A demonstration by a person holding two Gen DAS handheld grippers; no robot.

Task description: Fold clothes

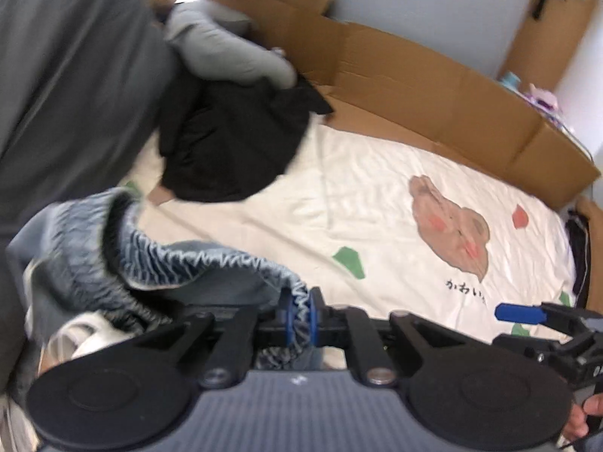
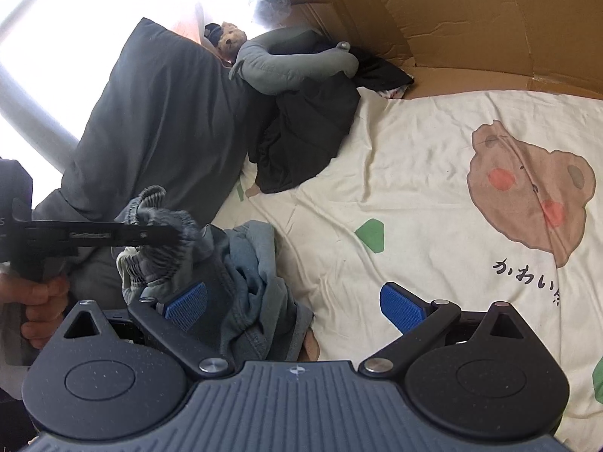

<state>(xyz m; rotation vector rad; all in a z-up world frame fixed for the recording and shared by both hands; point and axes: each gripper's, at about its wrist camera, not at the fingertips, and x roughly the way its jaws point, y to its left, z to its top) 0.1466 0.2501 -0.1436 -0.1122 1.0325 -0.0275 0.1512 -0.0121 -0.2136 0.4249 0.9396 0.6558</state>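
A blue-grey garment (image 1: 169,263) with a ruched elastic waistband lies bunched at the near left of the bed sheet (image 1: 377,196). My left gripper (image 1: 300,307) is shut on that waistband and holds a stretch of it up off the heap. In the right wrist view the left gripper (image 2: 169,235) comes in from the left, a hand on its handle, with the waistband pinched at its tip above the garment (image 2: 248,263). My right gripper (image 2: 294,305) stands open low over the sheet. Its left pad (image 2: 186,307) is beside the crumpled cloth, and nothing is gripped.
A black garment (image 2: 305,139) lies crumpled further back beside a large dark grey pillow (image 2: 158,120). On it rests a grey curved cushion (image 2: 294,64), with a teddy bear (image 2: 230,39) behind. Flattened cardboard (image 1: 433,90) lines the far edge. The cream sheet carries a bear print (image 2: 527,196).
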